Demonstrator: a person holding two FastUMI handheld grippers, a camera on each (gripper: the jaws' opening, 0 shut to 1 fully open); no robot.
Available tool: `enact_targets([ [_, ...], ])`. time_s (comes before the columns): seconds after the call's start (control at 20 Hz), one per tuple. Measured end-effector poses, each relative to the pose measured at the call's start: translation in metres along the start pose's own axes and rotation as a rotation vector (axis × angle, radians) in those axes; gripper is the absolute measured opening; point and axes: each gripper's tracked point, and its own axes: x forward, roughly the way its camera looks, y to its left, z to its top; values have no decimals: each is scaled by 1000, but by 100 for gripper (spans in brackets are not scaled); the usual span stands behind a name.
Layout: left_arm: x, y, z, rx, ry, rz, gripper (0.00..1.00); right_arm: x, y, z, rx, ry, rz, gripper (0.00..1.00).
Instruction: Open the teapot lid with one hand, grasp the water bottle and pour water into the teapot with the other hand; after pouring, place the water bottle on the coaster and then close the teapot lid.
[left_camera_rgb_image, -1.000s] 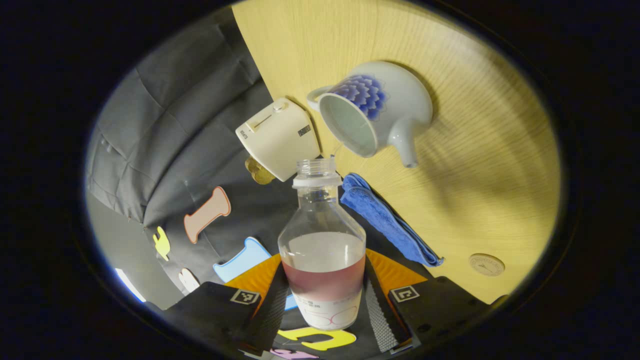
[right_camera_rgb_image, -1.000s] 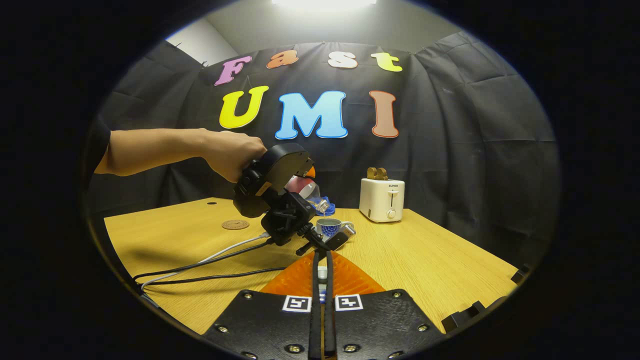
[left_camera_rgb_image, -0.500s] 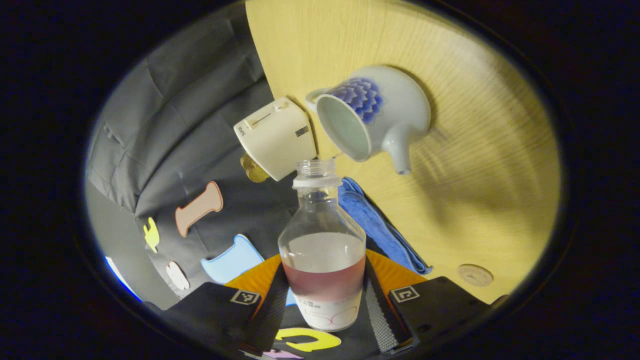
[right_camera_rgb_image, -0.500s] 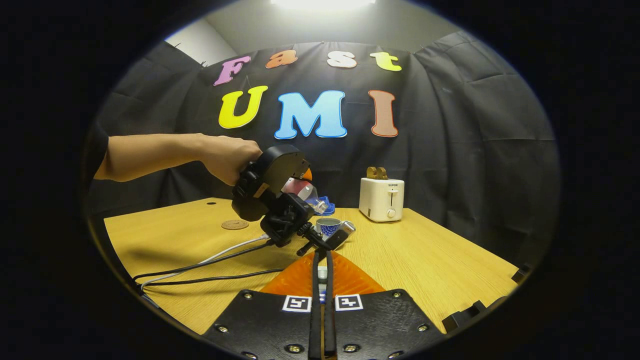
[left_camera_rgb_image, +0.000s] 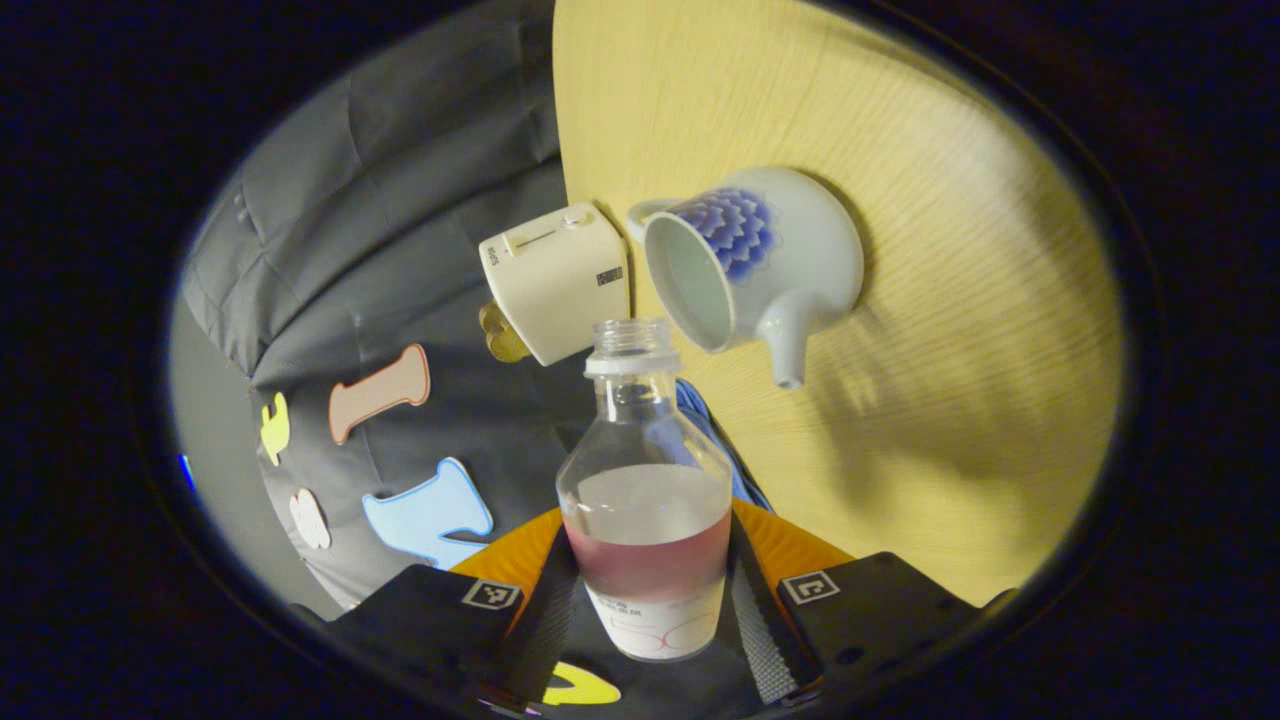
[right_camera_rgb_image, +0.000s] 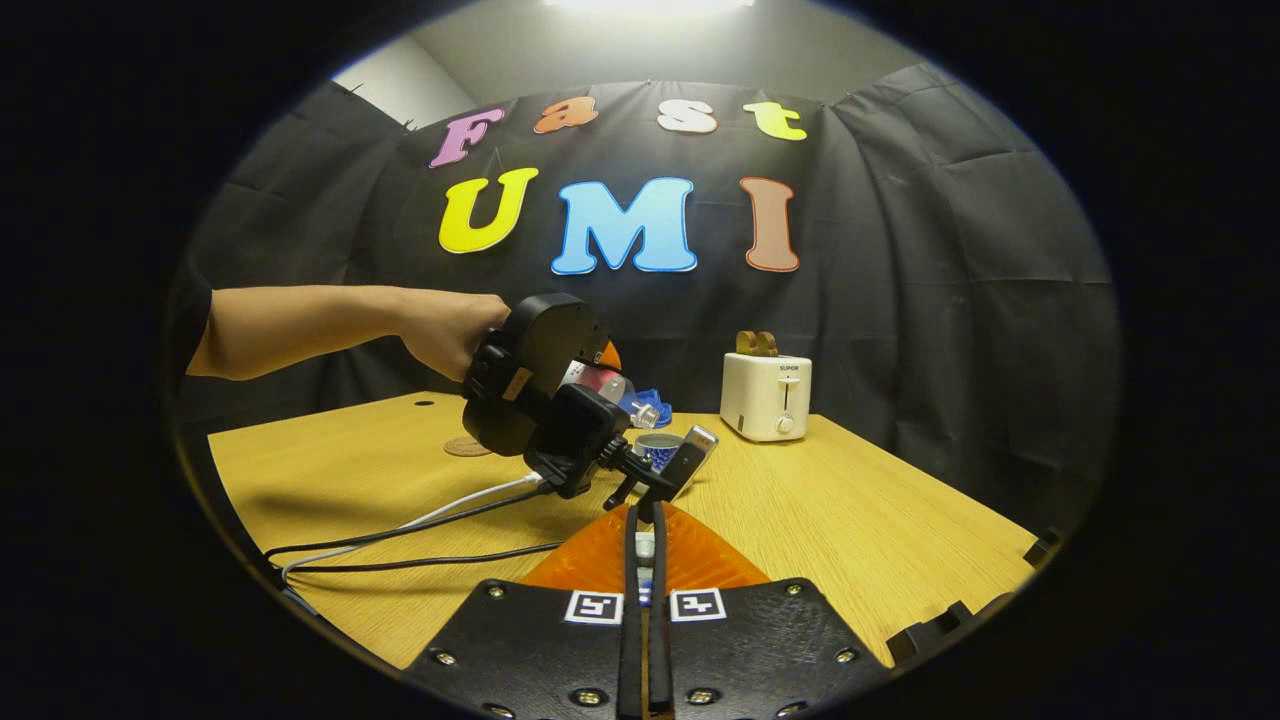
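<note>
Our left gripper (left_camera_rgb_image: 648, 600) pinches the water bottle (left_camera_rgb_image: 645, 500), tilted beside the open teapot (left_camera_rgb_image: 750, 265). Our right gripper (right_camera_rgb_image: 644, 600) is pressed together; something small sits between its fingers.

Left gripper view, tilted, looks close down on the teapot (left_camera_rgb_image: 755, 255); right gripper view faces it level, from farther across the table (right_camera_rgb_image: 850, 520); both share the toaster (right_camera_rgb_image: 766, 398).

The left claw (left_camera_rgb_image: 645, 590) sits at the bottom middle of the left gripper view. Its two fingers (left_camera_rgb_image: 752, 610) press on the sides of a bottle (left_camera_rgb_image: 645, 500). In the right gripper view this claw (right_camera_rgb_image: 600, 385) is left of the middle and tipped on its side. A hand (right_camera_rgb_image: 445, 330) holds it, with a bare arm reaching in flat from the left edge. The right claw (right_camera_rgb_image: 645, 590) is at the bottom middle, fingers close together on something small.
</note>
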Motion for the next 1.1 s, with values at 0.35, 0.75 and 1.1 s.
enact_targets([
  [0.35, -1, -11, -7, -110, -12, -10, 87, 2, 3, 2, -5, 6, 4, 3],
  [0.75, -1, -17, -5, -325, -59, 36, 87, 6, 5, 27, -31, -31, -11, 3],
  [1.1, -4, -26, -57, -702, -6, 115, 87, 25, 5, 42, -50, -64, -13, 3],
])
